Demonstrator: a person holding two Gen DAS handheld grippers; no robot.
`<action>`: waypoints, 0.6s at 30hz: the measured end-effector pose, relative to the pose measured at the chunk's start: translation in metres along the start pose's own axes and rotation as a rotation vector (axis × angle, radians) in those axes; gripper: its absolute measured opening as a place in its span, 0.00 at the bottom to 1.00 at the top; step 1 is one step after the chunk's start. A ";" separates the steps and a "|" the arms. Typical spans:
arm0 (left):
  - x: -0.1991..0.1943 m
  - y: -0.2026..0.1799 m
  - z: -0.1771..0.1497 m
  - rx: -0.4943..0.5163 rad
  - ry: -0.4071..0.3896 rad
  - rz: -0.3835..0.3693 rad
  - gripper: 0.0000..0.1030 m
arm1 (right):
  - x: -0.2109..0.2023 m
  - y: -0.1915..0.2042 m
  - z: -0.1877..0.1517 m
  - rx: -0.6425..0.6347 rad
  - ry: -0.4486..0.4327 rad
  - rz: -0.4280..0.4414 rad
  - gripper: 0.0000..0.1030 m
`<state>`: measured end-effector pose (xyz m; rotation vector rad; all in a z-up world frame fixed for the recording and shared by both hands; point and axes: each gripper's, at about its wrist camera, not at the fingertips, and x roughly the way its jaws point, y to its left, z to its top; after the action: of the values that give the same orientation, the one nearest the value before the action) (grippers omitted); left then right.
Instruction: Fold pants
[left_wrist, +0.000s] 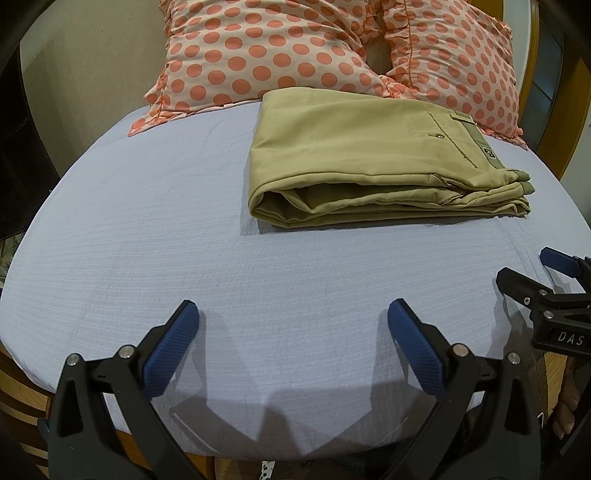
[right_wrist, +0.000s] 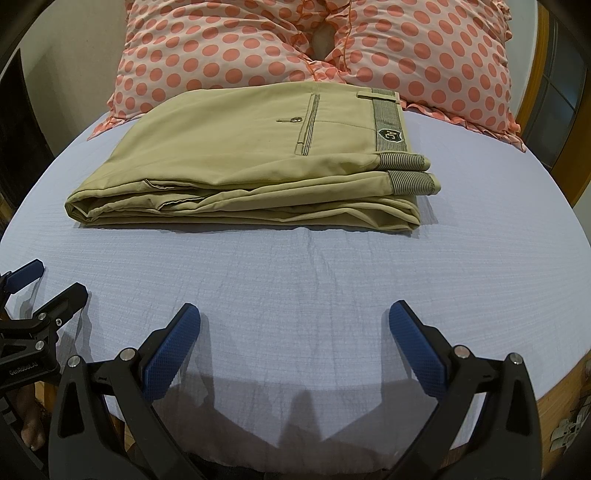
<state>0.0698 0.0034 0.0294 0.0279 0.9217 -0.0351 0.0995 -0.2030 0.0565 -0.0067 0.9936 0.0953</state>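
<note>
Pants: folded khaki cotton pants (right_wrist: 243, 162) lie near bed's pillow edge.
Left gripper (left_wrist: 293, 317): wide, holding nothing.
Right gripper (right_wrist: 295, 317): wide, holding nothing.

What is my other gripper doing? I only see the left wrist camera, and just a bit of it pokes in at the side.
Observer: The right gripper is open and holds nothing, over the blue sheet, apart from the pants.
Operator: Are the pants all folded?
Observer: It looks so. The right wrist view shows two striped waistband ends stacked at their near right corner.
Operator: Is my gripper in that picture?
Observer: Yes, the left gripper pokes in at the left edge, with GenRobot.AI written on its body.
</note>
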 end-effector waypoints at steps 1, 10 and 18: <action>0.000 0.000 0.000 0.000 0.000 0.000 0.98 | 0.000 0.000 0.000 0.000 0.000 0.000 0.99; 0.000 0.000 0.000 0.000 0.000 0.000 0.98 | 0.000 0.000 0.000 0.000 -0.001 0.000 0.99; 0.000 -0.001 0.000 -0.002 0.005 0.001 0.98 | 0.000 0.001 0.000 0.000 -0.001 0.000 0.99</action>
<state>0.0696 0.0025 0.0295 0.0269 0.9272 -0.0333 0.0992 -0.2025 0.0563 -0.0069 0.9927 0.0951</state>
